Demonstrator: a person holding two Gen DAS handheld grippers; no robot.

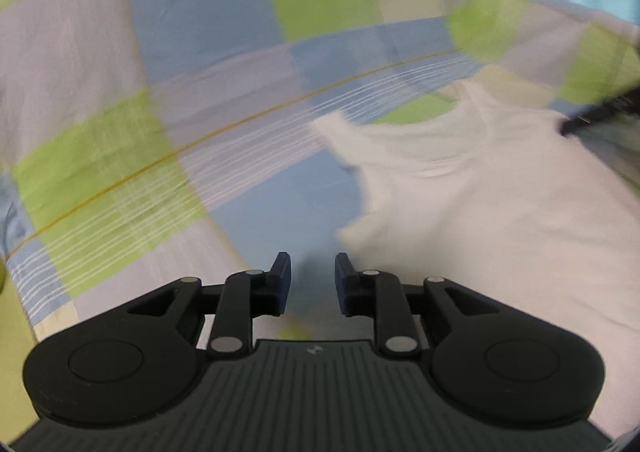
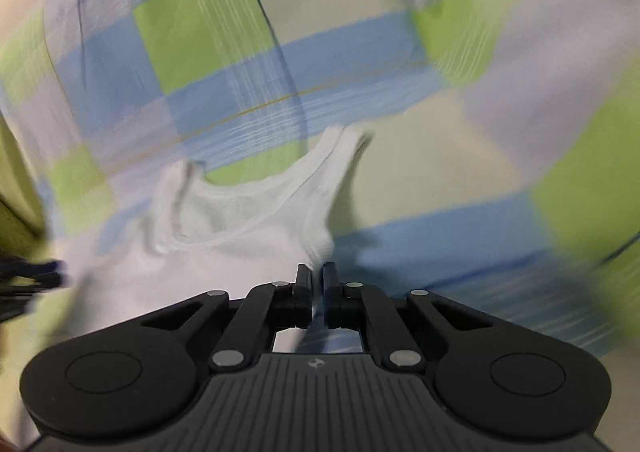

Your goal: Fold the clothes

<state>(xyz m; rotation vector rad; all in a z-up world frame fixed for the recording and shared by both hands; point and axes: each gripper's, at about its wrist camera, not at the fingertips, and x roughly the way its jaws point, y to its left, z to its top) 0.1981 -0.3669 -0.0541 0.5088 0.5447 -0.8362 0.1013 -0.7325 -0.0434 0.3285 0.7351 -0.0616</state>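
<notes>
A white sleeveless cotton vest (image 2: 240,236) is seen spread on a bed sheet checked in green, blue and lilac (image 1: 192,52), its side edge pinched in the nearly closed jaws of the right gripper (image 2: 317,282), while the left gripper (image 1: 312,276) is held with jaws apart and empty beside the garment.

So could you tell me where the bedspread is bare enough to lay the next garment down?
The checked bedspread is bare left of the white tank top, ahead of the open left gripper, and beyond the top's straps. In the right wrist view, bare bedspread also lies right of the top. It is crowded around the right gripper, shut on the top's edge.
</notes>
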